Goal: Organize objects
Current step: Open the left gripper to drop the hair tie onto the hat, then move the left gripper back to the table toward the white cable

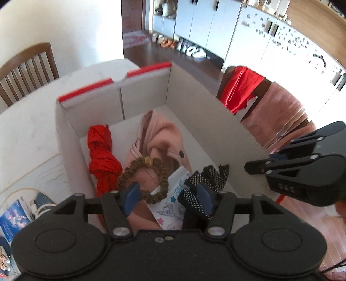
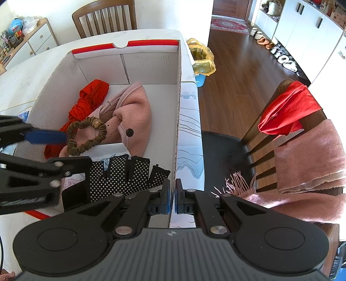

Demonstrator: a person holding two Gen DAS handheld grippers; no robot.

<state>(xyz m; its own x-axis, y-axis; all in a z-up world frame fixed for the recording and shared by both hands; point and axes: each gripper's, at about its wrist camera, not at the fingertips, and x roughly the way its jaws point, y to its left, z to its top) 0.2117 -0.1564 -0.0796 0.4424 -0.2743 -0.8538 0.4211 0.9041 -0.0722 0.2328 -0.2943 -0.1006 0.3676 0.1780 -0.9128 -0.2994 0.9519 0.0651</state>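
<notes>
A white cardboard box (image 1: pixel 194 101) (image 2: pixel 178 97) with a red rim stands on the table. Inside lie a red cloth (image 1: pixel 101 160) (image 2: pixel 86 101), a pink fleece hat (image 1: pixel 160 138) (image 2: pixel 132 110), a brown scrunchie (image 1: pixel 143 179) (image 2: pixel 86 135), a printed white cloth (image 1: pixel 170 205) and a black dotted glove (image 1: pixel 207 175) (image 2: pixel 125 173). My left gripper (image 1: pixel 168 197) is open over the box, above the scrunchie and glove; it also shows in the right wrist view (image 2: pixel 58 149). My right gripper (image 2: pixel 172 194) is shut on the box's right wall; it also shows in the left wrist view (image 1: pixel 259 164).
A chair (image 2: pixel 259 138) right of the table carries a red garment (image 2: pixel 285 110) and a pink scarf (image 2: pixel 307 155). Another wooden chair (image 2: pixel 103 17) stands behind the table. A bin with a yellow bag (image 2: pixel 202 58) sits on the wooden floor. Books (image 1: pixel 13 218) lie at the left.
</notes>
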